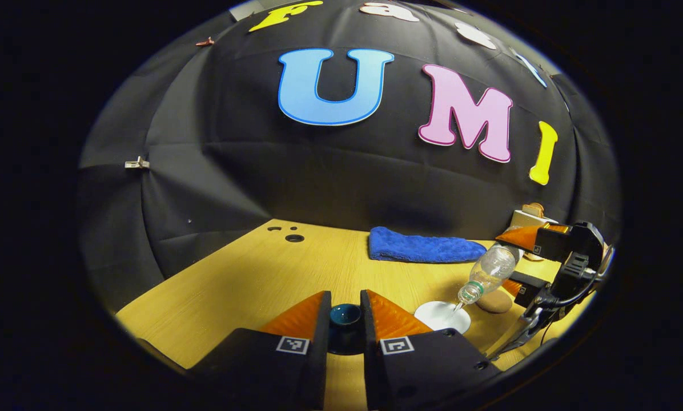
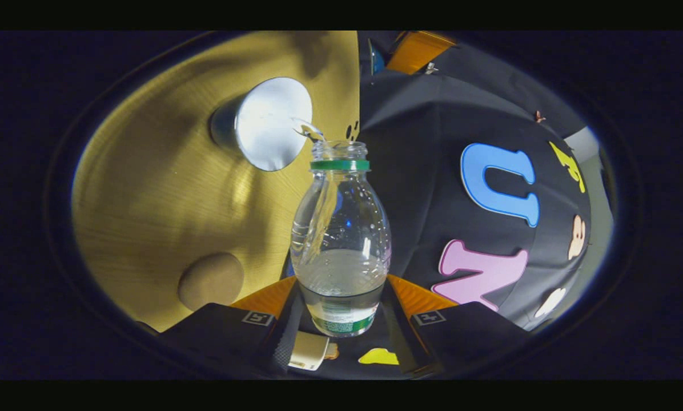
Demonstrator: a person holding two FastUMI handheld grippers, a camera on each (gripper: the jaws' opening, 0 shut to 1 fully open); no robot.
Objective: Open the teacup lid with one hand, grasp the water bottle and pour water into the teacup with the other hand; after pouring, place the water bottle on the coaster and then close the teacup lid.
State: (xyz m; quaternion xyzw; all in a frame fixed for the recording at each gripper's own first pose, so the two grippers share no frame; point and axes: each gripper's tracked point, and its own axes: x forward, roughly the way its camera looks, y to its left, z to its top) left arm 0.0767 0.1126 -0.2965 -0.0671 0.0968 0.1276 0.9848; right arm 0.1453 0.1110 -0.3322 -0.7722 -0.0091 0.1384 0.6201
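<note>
Clear plastic water bottle (image 2: 340,240) – light, slippery, half-empty – is clamped low by the right gripper (image 2: 341,319), pouring toward the teacup (image 2: 264,123) at 11 o'clock; the left gripper (image 1: 344,325) pinches the lid (image 1: 344,315).

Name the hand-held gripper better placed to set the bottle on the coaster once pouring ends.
Right. The right hand-held gripper already clamps the tilted water bottle, pouring into the teacup, with the coaster close by. The left hand-held gripper holds the lid.
</note>
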